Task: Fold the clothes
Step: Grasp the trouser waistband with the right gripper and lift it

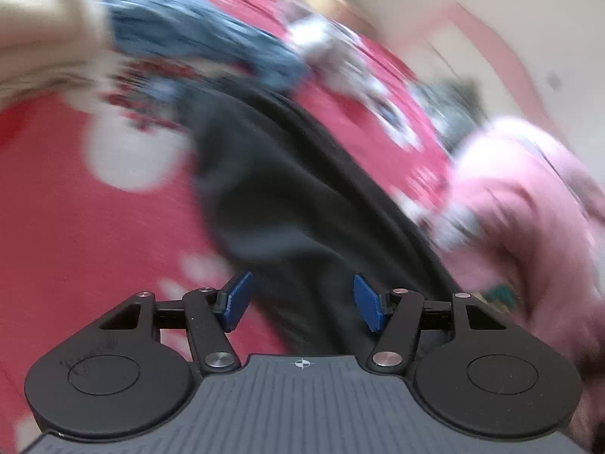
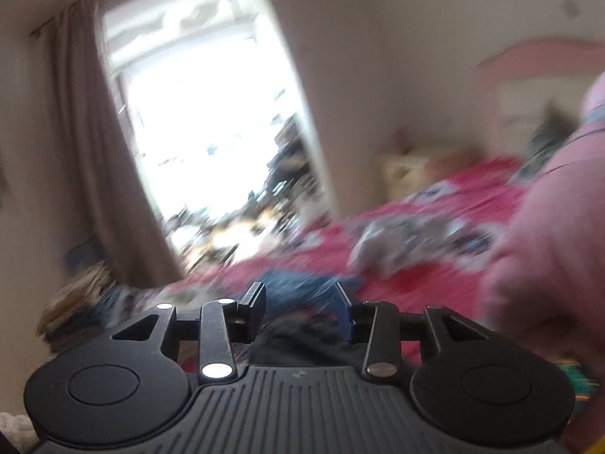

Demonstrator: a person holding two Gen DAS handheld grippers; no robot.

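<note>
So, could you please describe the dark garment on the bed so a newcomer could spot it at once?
Start at the red patterned bedspread that fills the left wrist view. The dark garment lies across its middle, between a crumpled blue denim piece and a pink sleeve. It is the only plain charcoal-black cloth there.

Black linkage grippers [image 1: 302, 302] with silver screws and blue pads [image 1: 237, 300] are seen; a pink sleeve [image 1: 529, 204] is worn at 3 o'clock.

Ahead of the left gripper [image 1: 302, 304], a black garment [image 1: 287, 189] lies across the red bedspread [image 1: 75, 227]; a pink sleeve [image 1: 529, 196] crowds its right.
</note>
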